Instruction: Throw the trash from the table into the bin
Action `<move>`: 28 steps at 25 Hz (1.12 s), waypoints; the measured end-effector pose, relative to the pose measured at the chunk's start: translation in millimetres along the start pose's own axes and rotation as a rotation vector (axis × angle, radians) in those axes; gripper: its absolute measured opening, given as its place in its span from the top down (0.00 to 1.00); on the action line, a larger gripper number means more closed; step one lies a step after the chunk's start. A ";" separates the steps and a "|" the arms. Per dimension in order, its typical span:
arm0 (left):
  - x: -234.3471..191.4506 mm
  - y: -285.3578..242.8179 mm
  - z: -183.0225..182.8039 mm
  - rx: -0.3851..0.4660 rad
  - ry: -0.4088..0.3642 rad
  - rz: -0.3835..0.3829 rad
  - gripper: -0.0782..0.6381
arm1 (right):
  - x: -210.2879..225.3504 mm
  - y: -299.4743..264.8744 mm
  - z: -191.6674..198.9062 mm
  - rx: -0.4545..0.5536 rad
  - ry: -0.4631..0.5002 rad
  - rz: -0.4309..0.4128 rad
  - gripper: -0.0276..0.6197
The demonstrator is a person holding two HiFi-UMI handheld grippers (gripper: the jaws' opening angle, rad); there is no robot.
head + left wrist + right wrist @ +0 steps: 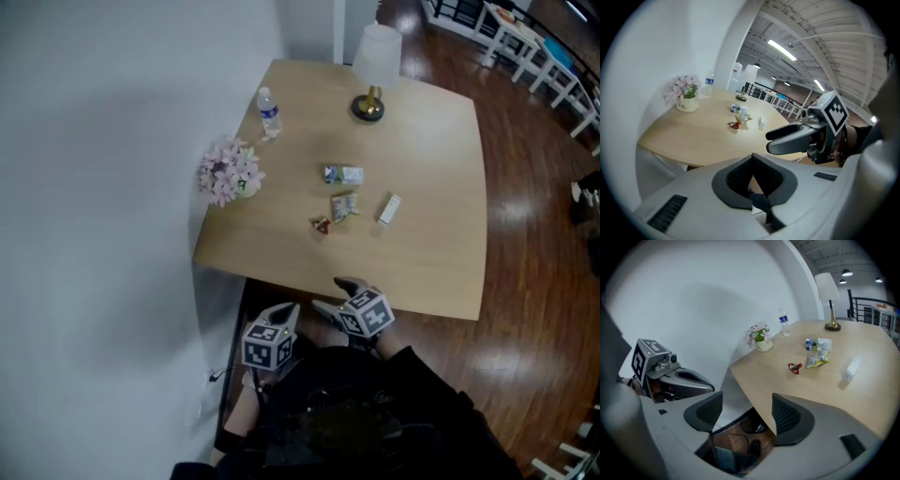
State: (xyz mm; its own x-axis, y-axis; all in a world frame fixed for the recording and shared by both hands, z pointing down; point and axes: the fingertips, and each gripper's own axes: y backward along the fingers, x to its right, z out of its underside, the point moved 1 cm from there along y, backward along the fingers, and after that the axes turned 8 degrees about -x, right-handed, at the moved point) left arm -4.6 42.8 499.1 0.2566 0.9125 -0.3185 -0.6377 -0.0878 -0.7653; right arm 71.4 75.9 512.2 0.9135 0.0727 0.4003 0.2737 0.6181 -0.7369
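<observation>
The left tool (pixel 753 183) has its jaws pressed together with nothing between them. The right tool (pixel 743 411) has its jaws apart and empty. Both hang by the near edge of the bench (pixel 422 262). Ahead of them, well apart from both, lie the trash: a red wrapper (pixel 322 224), a snack packet (pixel 344 206), a small carton (pixel 344 174) and a white box (pixel 389 208).

The left gripper (pixel 752 180) and right gripper (pixel 743 411) are pale grey with black pads and black-and-white square-patterned cubes. Ahead of them the bench (pixel 431 253) is light wood, carrying a red wrapper (pixel 321 224), a yellow-green packet (pixel 344 206), a white box (pixel 389 208) and pink flowers (pixel 228 171).
</observation>
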 end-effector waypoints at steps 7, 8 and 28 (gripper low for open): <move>14.2 -30.4 -41.8 -0.029 -0.088 0.013 0.88 | 52.0 20.8 -1.7 0.049 -0.102 0.093 0.44; 16.1 -34.7 -47.9 -0.034 -0.096 0.016 0.88 | 63.3 24.8 -1.9 0.054 -0.124 0.120 0.44; 52.1 -148.5 -160.3 -0.132 -0.192 0.020 0.88 | 279.2 49.2 -33.6 0.116 -0.357 0.400 0.44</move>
State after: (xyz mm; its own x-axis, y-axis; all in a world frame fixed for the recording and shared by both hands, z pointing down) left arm 219.9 39.3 506.4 0.0938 0.9682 -0.2319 -0.5372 -0.1469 -0.8306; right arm 350.0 100.3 569.4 0.7747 0.5689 0.2761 -0.1279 0.5686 -0.8126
